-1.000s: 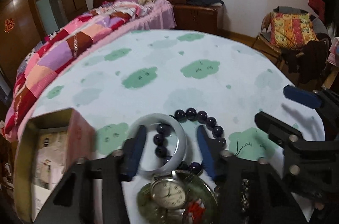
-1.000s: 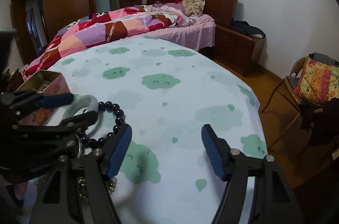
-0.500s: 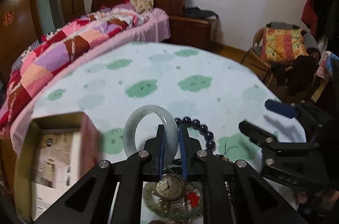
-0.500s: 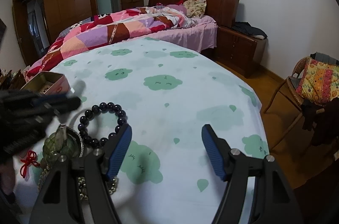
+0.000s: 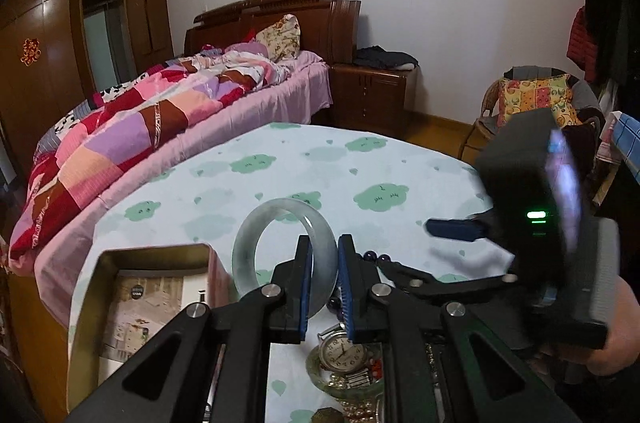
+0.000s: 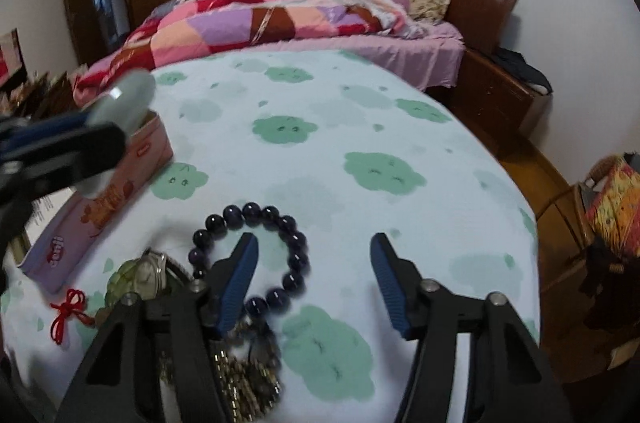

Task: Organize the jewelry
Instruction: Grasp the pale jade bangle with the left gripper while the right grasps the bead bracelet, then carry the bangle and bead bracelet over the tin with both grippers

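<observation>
The room is dimly and evenly lit by soft indoor light with no visible source; colours look muted and slightly grainy. Both fisheye views bend the walls and bed outward, and black vignetting fills the corners. In the left wrist view the right hand-held gripper (image 5: 456, 229) is smeared by motion blur, with a green indicator light glowing on it. In the right wrist view the left hand-held gripper (image 6: 86, 121) is blurred. Shadows on the desk (image 6: 360, 127) are faint and soft.
</observation>
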Tool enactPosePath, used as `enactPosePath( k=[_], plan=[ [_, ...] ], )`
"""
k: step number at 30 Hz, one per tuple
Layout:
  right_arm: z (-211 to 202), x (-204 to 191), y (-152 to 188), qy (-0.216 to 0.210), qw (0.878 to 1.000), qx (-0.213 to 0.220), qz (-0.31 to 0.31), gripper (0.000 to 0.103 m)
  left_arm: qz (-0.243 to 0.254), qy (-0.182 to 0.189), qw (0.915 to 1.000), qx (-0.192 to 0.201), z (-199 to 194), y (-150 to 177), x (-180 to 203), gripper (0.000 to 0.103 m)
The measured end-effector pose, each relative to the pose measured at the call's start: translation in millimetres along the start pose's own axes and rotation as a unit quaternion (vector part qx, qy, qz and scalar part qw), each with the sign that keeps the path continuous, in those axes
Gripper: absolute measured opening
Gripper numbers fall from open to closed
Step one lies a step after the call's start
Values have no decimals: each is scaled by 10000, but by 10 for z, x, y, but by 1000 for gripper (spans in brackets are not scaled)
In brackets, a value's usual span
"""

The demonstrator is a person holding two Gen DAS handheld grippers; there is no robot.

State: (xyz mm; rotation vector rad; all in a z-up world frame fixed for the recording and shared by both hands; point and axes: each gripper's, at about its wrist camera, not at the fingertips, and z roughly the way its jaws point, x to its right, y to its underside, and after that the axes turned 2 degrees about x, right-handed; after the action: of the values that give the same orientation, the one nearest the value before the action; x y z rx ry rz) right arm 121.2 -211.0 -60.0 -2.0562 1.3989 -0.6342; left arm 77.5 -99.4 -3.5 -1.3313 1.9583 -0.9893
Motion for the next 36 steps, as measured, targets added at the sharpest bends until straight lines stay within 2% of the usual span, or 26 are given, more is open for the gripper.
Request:
enactPosePath(
  k=[4,7,8,10,15,23,36],
  plan=[
    [250,-48,-4,37,9990,-427,-149,46,-54,-45,10000,11,-12,10,-84,12],
    [290,-24,38,-130,9985,-531,-85,30,-89,-59,9999,-6,-6,26,-138,12],
    [278,-28,42,-193,9983,-540,-90,16,-101,-63,9999,-12,0,32,-154,12],
    [246,-30,42,-224,9983,-530,-53,16,-124,-65,9999,-18,0,40,-184,12],
    [34,-22,-39,-301,9994,-124,85,15,-185,-144,9997,43,-39,20,-283,12],
    [-242,-137,-294,-289,9987,393,-110,15,-239,-342,9991,122,-127,-7,-474,12],
    [-324,-477,-678,-541,9948,703,-508,15,-344,-658,9972,6,-148,54,-911,12]
  ],
)
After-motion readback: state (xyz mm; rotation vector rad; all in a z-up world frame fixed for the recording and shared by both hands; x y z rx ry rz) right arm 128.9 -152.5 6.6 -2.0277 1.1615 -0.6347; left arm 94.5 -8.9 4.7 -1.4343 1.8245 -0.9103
